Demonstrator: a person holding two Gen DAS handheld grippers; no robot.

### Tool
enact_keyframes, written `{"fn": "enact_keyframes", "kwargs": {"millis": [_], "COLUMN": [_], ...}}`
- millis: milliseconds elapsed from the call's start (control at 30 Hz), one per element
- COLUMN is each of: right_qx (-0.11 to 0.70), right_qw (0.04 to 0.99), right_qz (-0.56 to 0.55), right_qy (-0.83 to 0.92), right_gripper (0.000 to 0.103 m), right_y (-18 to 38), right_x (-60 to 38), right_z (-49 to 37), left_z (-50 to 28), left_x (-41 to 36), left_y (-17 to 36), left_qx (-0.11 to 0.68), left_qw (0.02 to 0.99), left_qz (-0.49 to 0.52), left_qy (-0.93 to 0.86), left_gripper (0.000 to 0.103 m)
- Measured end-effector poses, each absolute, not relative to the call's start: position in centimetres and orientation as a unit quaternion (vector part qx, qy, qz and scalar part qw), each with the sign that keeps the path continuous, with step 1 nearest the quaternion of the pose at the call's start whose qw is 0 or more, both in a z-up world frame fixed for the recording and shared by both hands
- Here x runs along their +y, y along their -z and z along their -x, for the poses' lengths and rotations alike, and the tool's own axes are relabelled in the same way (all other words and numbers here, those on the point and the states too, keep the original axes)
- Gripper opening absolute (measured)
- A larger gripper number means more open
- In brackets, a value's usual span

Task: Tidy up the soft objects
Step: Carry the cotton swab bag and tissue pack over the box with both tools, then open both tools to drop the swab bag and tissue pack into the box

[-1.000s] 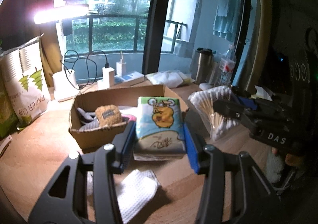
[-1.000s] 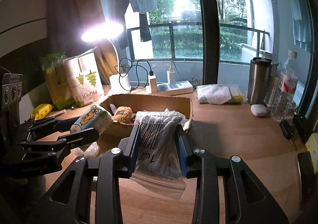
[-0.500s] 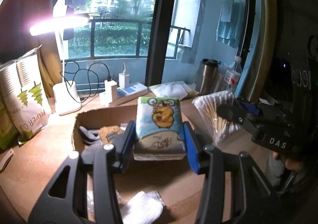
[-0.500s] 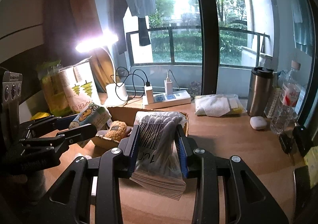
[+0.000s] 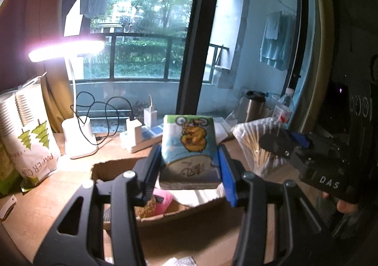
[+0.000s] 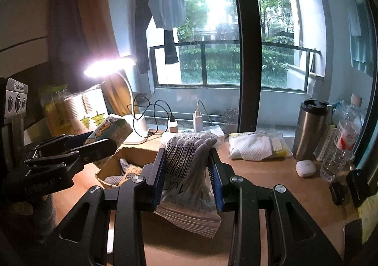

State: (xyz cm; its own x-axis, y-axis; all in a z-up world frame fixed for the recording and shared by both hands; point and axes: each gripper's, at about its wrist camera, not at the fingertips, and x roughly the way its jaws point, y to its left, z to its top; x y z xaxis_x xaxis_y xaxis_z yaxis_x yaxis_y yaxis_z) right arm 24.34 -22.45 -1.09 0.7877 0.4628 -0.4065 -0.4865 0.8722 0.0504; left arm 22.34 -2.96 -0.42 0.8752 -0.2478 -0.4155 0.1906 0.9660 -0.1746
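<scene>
In the left wrist view, a tissue pack (image 5: 190, 152) printed with a cartoon bear is clamped between the two blue pads of the left claw (image 5: 189, 166). The pack is held upright in the air, above the open cardboard box (image 5: 163, 213) that stands on the bench (image 5: 45, 197). A pink soft item (image 5: 163, 198) and a brown fuzzy item (image 5: 147, 208) are seen inside the box, partly hidden behind the left finger. To the right, the right claw (image 5: 278, 143) is seen with a bag of cotton swabs (image 5: 254, 141) gripped in it, level with the tissue pack and just beside it. A lit desk lamp (image 5: 78, 133) and a paper cup bag (image 5: 30, 133) are placed at the back left of the bench.

In the right wrist view, the bag of cotton swabs (image 6: 189, 174) is pinched between the pads of the right claw (image 6: 187, 171), its barcode label turned up and its sealed end hung toward the camera. The left claw (image 6: 94, 143) is seen on the left with the tissue pack (image 6: 111, 130) held tilted over the near corner of the cardboard box (image 6: 132, 159). A steel tumbler (image 6: 309, 129), a water bottle (image 6: 342, 138) and a white packet (image 6: 257, 145) are set on the right of the bench (image 6: 271, 183).
</scene>
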Motion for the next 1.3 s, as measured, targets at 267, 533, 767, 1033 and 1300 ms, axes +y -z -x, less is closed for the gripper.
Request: {"fn": "enact_keyframes", "kwargs": {"millis": [267, 533, 767, 1033, 1300], "right_qx": [0.220, 0.240, 0.265, 0.285, 0.298], "right_qw": [0.941, 0.936, 0.928, 0.920, 0.915], "right_qz": [0.033, 0.025, 0.013, 0.003, 0.004], "right_qy": [-0.254, -0.257, -0.262, -0.269, -0.272], "right_gripper": [0.036, 0.036, 0.036, 0.036, 0.037], "right_y": [1.9, 3.6, 5.6, 7.1, 8.0], "right_x": [-21.7, -21.5, -21.2, -21.2, -20.6], "right_z": [-26.9, -30.1, -32.6, -34.2, -34.6], "left_z": [-24.9, -27.9, -30.2, -31.7, -30.7], "left_x": [-2.7, -3.1, -3.4, -4.1, -3.2], "left_y": [1.8, 4.3, 7.3, 8.9, 7.9], "left_qx": [0.235, 0.267, 0.308, 0.338, 0.324], "left_qw": [0.963, 0.955, 0.942, 0.930, 0.937], "left_qz": [0.075, 0.084, 0.095, 0.103, 0.101], "left_qy": [0.105, 0.099, 0.097, 0.101, 0.089], "left_gripper": [0.048, 0.048, 0.048, 0.053, 0.065]}}
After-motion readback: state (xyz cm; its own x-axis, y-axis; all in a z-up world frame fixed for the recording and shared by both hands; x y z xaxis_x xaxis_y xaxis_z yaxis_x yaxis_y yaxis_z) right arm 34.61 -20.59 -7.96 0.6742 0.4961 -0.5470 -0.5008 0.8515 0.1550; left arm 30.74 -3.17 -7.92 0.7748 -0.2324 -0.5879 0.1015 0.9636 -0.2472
